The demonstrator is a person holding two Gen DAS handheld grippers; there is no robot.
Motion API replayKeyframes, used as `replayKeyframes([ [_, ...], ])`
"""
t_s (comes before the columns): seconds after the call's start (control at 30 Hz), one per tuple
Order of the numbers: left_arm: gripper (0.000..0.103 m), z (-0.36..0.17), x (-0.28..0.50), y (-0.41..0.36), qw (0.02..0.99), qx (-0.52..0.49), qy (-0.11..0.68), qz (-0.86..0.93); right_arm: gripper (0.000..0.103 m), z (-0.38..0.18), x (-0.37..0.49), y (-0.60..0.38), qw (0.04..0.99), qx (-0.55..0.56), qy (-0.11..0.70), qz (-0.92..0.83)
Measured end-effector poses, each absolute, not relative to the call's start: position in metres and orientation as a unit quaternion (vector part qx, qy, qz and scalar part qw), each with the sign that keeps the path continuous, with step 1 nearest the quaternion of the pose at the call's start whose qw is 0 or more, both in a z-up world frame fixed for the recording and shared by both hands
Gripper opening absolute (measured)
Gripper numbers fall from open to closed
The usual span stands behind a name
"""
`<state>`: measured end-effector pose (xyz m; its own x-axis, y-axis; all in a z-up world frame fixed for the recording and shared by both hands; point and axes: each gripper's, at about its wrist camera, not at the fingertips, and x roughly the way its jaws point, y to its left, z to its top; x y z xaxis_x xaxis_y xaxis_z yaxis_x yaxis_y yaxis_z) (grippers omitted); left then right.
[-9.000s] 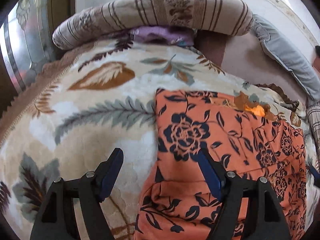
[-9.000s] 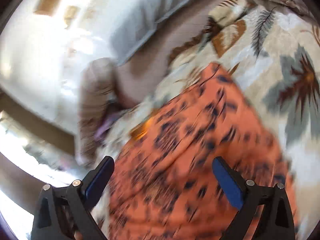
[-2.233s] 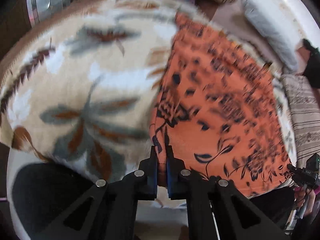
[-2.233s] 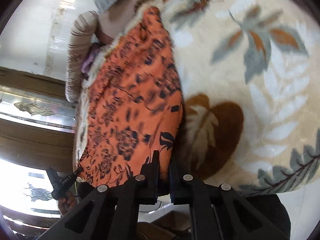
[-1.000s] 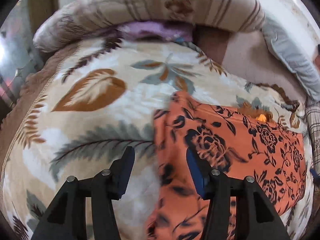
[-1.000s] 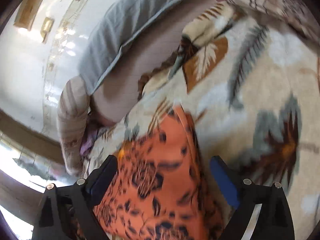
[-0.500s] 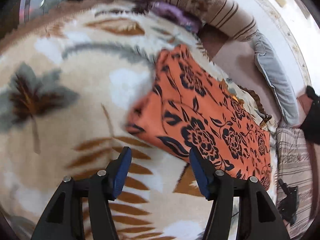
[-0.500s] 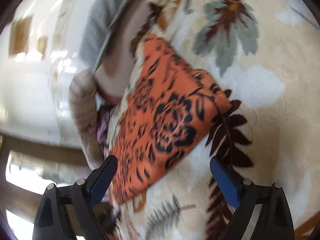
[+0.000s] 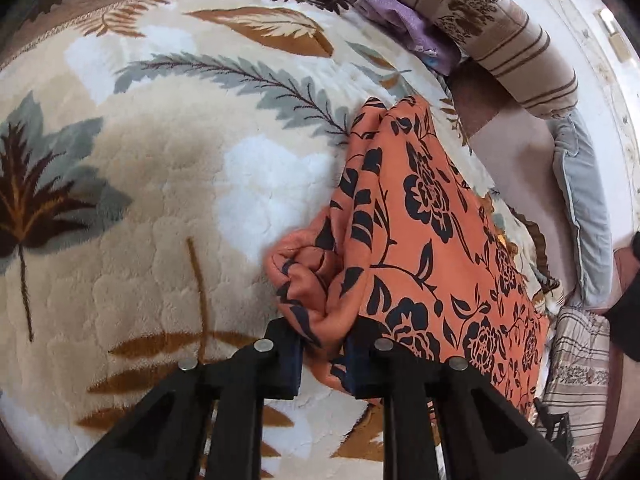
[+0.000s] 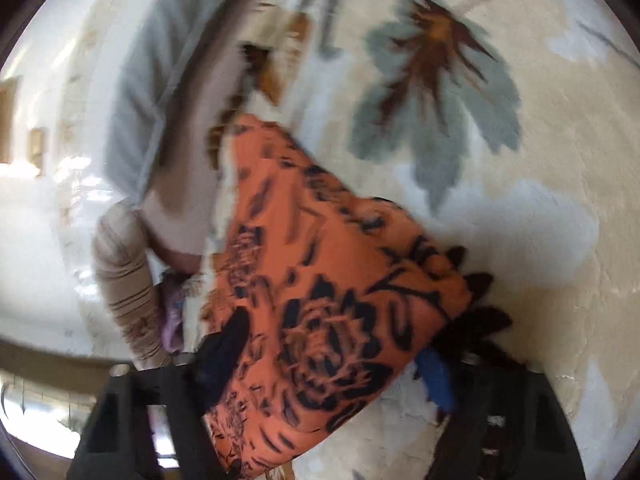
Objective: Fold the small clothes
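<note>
An orange garment with a black flower print (image 9: 432, 240) lies folded on a cream leaf-patterned blanket (image 9: 160, 184). My left gripper (image 9: 322, 350) is shut on a bunched corner of the garment at its near left edge. In the blurred right wrist view the same garment (image 10: 328, 280) lies between the fingers of my right gripper (image 10: 332, 364), which is open wide with the garment's near edge between its blue pads.
A striped bolster pillow (image 9: 492, 20) and a purple cloth (image 9: 404, 28) lie at the far edge of the bed. A grey pillow (image 9: 588, 208) lies on the right by the white wall. A striped blanket (image 9: 576, 364) sits at the right edge.
My left gripper has closed on the garment's near left corner, which is now bunched up. My right gripper has moved in over the garment's other near corner and stays open.
</note>
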<state>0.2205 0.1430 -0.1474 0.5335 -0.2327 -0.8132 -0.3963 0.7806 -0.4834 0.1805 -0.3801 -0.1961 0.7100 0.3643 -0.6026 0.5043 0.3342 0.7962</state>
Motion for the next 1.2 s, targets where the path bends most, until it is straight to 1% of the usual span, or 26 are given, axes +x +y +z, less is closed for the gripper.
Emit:
replayKeyframes([
  [0.1, 0.018, -0.149, 0.222, 0.141, 0.814, -0.32, 0.481, 0.053, 0.078, -0.193, 0.187, -0.379, 0.73, 0.562, 0.386, -0.052],
  [0.13, 0.018, -0.149, 0.223, 0.141, 0.814, -0.316, 0.483, 0.053, 0.076, -0.193, 0.191, -0.379, 0.73, 0.56, 0.388, -0.054],
  [0.17, 0.019, -0.149, 0.224, 0.14, 0.815, -0.311, 0.486, 0.053, 0.062, -0.192, 0.195, -0.379, 0.734, 0.553, 0.391, -0.054],
  [0.2, 0.014, -0.147, 0.226, 0.138, 0.817, -0.301, 0.489, 0.053, 0.008, -0.189, 0.2, -0.378, 0.741, 0.537, 0.4, -0.051],
  [0.27, 0.011, -0.138, 0.23, 0.136, 0.824, -0.28, 0.49, 0.046, 0.01, -0.186, 0.212, -0.373, 0.744, 0.521, 0.417, -0.037],
  [0.4, 0.01, -0.094, 0.223, 0.132, 0.855, -0.253, 0.452, 0.032, 0.009, -0.149, 0.208, -0.375, 0.77, 0.502, 0.394, -0.01],
  [0.5, 0.01, -0.047, 0.199, 0.128, 0.876, -0.248, 0.414, 0.022, 0.009, -0.107, 0.203, -0.374, 0.792, 0.482, 0.375, 0.018],
  [0.6, 0.01, -0.013, 0.159, 0.13, 0.89, -0.245, 0.385, 0.01, 0.009, -0.074, 0.186, -0.374, 0.808, 0.461, 0.365, 0.039],
  [0.7, 0.01, -0.001, 0.106, 0.138, 0.893, -0.243, 0.379, 0.004, 0.009, -0.05, 0.147, -0.376, 0.818, 0.445, 0.359, 0.061],
  [0.77, 0.01, -0.012, 0.075, 0.142, 0.889, -0.241, 0.39, 0.005, 0.009, -0.052, 0.114, -0.376, 0.813, 0.438, 0.376, 0.077],
  [0.83, 0.012, -0.046, 0.046, 0.147, 0.872, -0.245, 0.424, 0.015, 0.013, -0.076, 0.081, -0.372, 0.801, 0.436, 0.402, 0.083],
  [0.87, 0.017, -0.061, 0.039, 0.146, 0.865, -0.241, 0.44, 0.019, 0.016, -0.092, 0.068, -0.372, 0.797, 0.433, 0.415, 0.075],
  [0.9, 0.017, -0.093, 0.032, 0.148, 0.846, -0.235, 0.478, 0.024, 0.028, -0.112, 0.057, -0.371, 0.793, 0.421, 0.436, 0.063],
  [0.93, 0.018, -0.114, 0.029, 0.15, 0.828, -0.236, 0.507, 0.033, 0.036, -0.143, 0.045, -0.371, 0.78, 0.407, 0.474, 0.044],
  [0.97, 0.023, -0.131, 0.026, 0.154, 0.81, -0.243, 0.532, 0.04, 0.055, -0.164, 0.038, -0.374, 0.765, 0.405, 0.5, 0.025],
  [1.0, 0.024, -0.142, 0.022, 0.162, 0.796, -0.267, 0.543, 0.033, 0.053, -0.179, 0.028, -0.379, 0.755, 0.424, 0.5, 0.024],
  [1.03, 0.026, -0.137, 0.018, 0.168, 0.8, -0.278, 0.53, 0.033, 0.054, -0.177, 0.014, -0.388, 0.761, 0.449, 0.468, 0.035],
  [1.1, 0.034, -0.11, 0.013, 0.174, 0.828, -0.243, 0.502, 0.054, 0.066, -0.164, 0.004, -0.396, 0.77, 0.437, 0.465, 0.02],
  [1.17, 0.038, -0.09, 0.013, 0.177, 0.847, -0.223, 0.48, 0.058, 0.068, -0.144, -0.002, -0.409, 0.792, 0.416, 0.447, 0.002],
  [1.2, 0.039, -0.081, 0.016, 0.177, 0.855, -0.213, 0.47, 0.054, 0.068, -0.135, -0.002, -0.414, 0.803, 0.401, 0.442, -0.004],
])
